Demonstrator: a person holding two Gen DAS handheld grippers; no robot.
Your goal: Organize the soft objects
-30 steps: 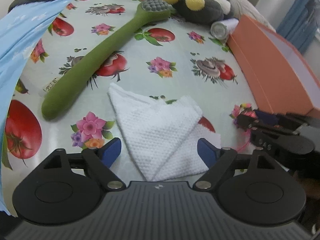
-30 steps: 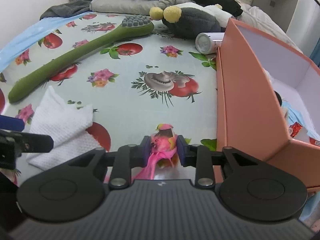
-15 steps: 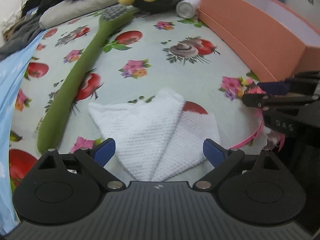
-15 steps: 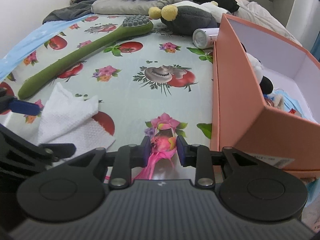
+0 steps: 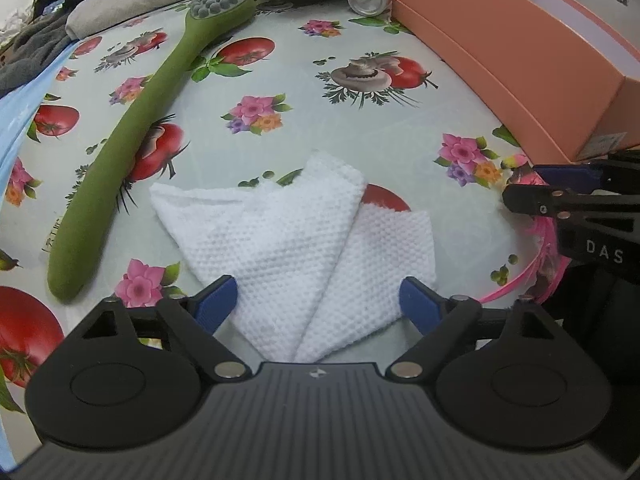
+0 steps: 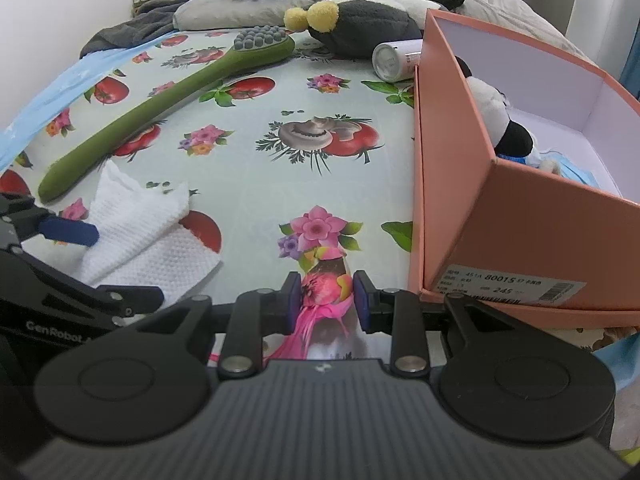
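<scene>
A folded white cloth (image 5: 296, 240) lies on the flowered tablecloth; it also shows in the right wrist view (image 6: 140, 232). My left gripper (image 5: 318, 304) is open, its blue fingertips on either side of the cloth's near edge. My right gripper (image 6: 326, 300) is shut on a pink feathered toy (image 6: 324, 292), held just above the table beside the orange box (image 6: 500, 208). In the left wrist view the right gripper (image 5: 560, 196) is at the right with pink feathers (image 5: 536, 268) hanging below it.
A long green plush brush (image 5: 132, 132) lies at the left. A dark plush toy (image 6: 360, 20) and a white can (image 6: 394, 60) lie at the back. The orange box holds a panda plush (image 6: 496, 116) and blue items. Clothes are piled behind.
The left gripper has moved closer over the white cloth, still open. The right gripper has lifted and carried the pink toy nearer the orange box's near corner.
</scene>
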